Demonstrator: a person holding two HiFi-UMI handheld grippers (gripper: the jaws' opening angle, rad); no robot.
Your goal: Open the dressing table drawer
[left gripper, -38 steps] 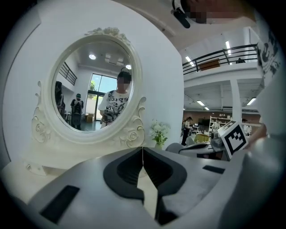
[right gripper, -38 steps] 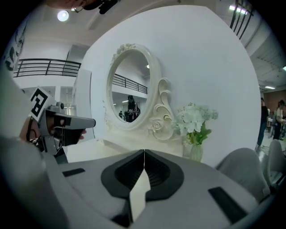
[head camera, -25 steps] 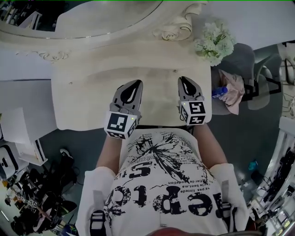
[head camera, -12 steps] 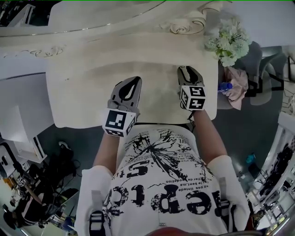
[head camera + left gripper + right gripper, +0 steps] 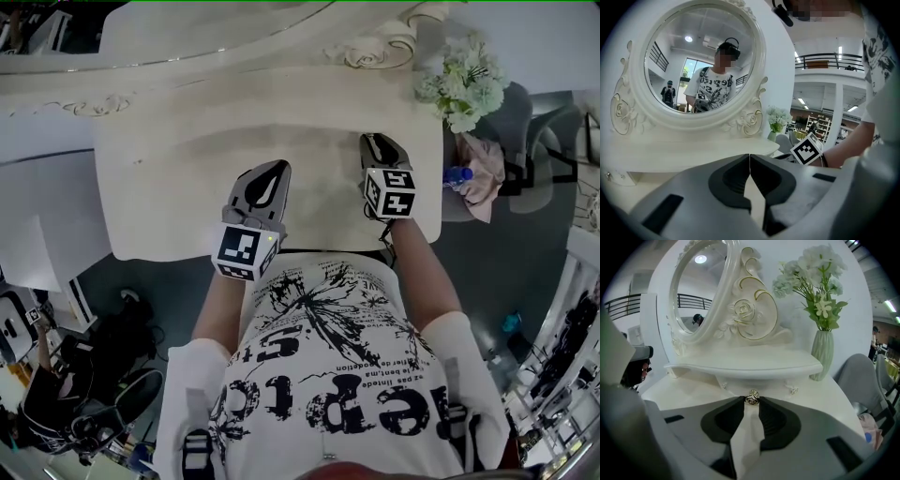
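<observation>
The white dressing table [image 5: 169, 178] carries a raised shelf [image 5: 740, 365] below its oval mirror [image 5: 701, 65]. Small drawers with metal knobs sit under that shelf. In the right gripper view one rose-shaped drawer knob [image 5: 751, 397] fills the gap between the jaw tips of my right gripper [image 5: 751, 399], whose jaws are closing onto it. From the head view the right gripper [image 5: 375, 142] points at the shelf's front edge. My left gripper [image 5: 277, 169] hovers over the tabletop with its tips [image 5: 749, 155] shut and nothing in them.
A green vase of white flowers [image 5: 457, 77] stands at the table's right end. Beside the table is a grey chair [image 5: 511, 122] with a pink cloth [image 5: 478, 183] and a blue bottle [image 5: 453, 175]. Two more small knobs [image 5: 791, 390] flank the gripped one.
Both grippers came down toward the tabletop. The right one moved forward to the shelf's front edge. Little has shifted in the last half second.
</observation>
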